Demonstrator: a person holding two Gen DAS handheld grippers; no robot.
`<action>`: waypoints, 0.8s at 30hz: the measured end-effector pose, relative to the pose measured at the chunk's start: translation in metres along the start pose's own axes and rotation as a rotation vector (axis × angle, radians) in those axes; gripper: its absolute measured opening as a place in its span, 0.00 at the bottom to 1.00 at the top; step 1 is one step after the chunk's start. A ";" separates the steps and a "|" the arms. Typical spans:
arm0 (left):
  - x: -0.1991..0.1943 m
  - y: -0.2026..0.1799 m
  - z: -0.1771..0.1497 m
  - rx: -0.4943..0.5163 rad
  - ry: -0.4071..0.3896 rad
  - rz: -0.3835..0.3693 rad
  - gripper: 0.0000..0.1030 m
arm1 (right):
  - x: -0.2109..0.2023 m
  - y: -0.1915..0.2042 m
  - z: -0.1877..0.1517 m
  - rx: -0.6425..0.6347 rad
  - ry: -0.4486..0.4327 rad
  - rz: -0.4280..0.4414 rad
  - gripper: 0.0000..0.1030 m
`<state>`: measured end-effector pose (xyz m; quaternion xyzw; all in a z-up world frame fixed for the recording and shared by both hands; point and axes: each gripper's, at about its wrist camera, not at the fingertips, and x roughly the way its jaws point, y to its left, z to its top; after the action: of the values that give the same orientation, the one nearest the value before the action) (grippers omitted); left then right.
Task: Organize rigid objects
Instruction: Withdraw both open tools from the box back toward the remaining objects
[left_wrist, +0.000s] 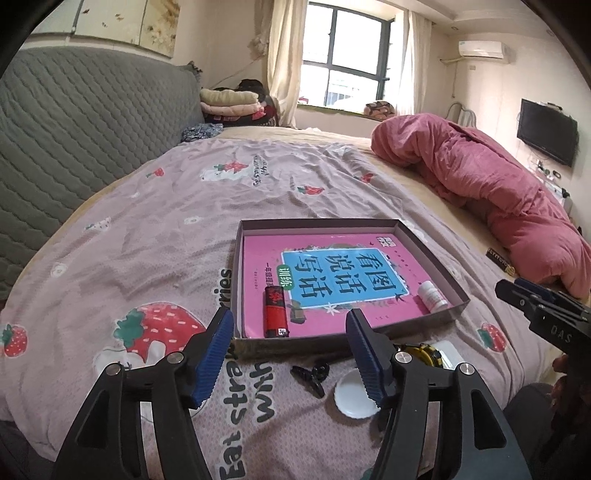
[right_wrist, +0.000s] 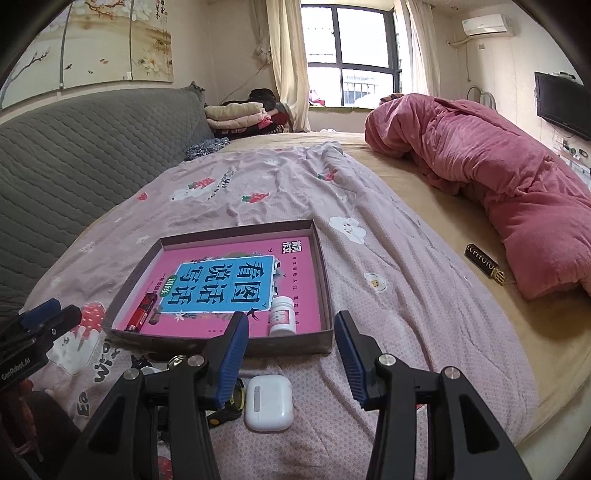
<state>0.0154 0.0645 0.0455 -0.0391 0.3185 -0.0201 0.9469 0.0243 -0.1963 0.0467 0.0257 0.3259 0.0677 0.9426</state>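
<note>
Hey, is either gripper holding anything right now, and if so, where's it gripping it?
Nothing is held. The left gripper and the right gripper are both open and empty, hanging over the bed near the box.

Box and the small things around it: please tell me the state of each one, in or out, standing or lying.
Box: open, no lid, on the bed.
Book: flat inside the box.
Lighter: lying on the book.
Bottle: capped, in the box.
Earbud case: closed, outside the box.
White lid: outside the box.
Left gripper: jaws open, empty.
Right gripper: jaws open, empty.
</note>
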 end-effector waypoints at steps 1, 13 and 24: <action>-0.002 -0.001 -0.001 0.006 0.001 0.004 0.63 | -0.001 0.000 0.000 0.002 -0.001 0.003 0.47; -0.011 -0.008 -0.007 0.033 0.016 -0.002 0.64 | -0.005 0.000 -0.006 -0.024 0.007 0.017 0.47; -0.008 -0.015 -0.015 0.046 0.066 -0.031 0.64 | -0.010 0.011 -0.016 -0.060 0.028 0.042 0.47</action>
<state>-0.0002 0.0488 0.0402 -0.0215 0.3482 -0.0432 0.9362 0.0057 -0.1865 0.0412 0.0033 0.3362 0.0974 0.9367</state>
